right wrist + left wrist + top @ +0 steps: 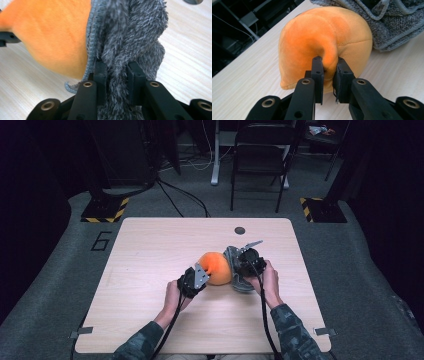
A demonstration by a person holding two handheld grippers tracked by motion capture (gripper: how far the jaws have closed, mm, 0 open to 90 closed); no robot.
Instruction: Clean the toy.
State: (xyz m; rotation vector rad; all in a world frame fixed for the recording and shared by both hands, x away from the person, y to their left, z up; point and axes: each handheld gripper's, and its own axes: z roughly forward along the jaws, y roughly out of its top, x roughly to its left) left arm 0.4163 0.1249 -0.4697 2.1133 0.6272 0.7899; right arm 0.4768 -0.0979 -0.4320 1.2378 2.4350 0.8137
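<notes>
— Orange plush toy [215,268] sits near the middle of the tabletop [150,270], correct?

— Yes, with a grey fuzzy cloth [236,270] touching its right side.

— What is the left claw [329,72] doing?

— It comes in from the toy's left and pinches a fold of the orange fabric between its jaws; the plush bulges around them in the left gripper view.

— And the right claw [117,72]?

— Pressed onto a bunched thickness of the grey cloth, pile squeezed between the jaws. The cloth's stitched edge lies against the orange plush.

— Where are the hands?

— Both forearms enter from the near edge, each hand behind its claw, with cables trailing back towards the person.
</notes>
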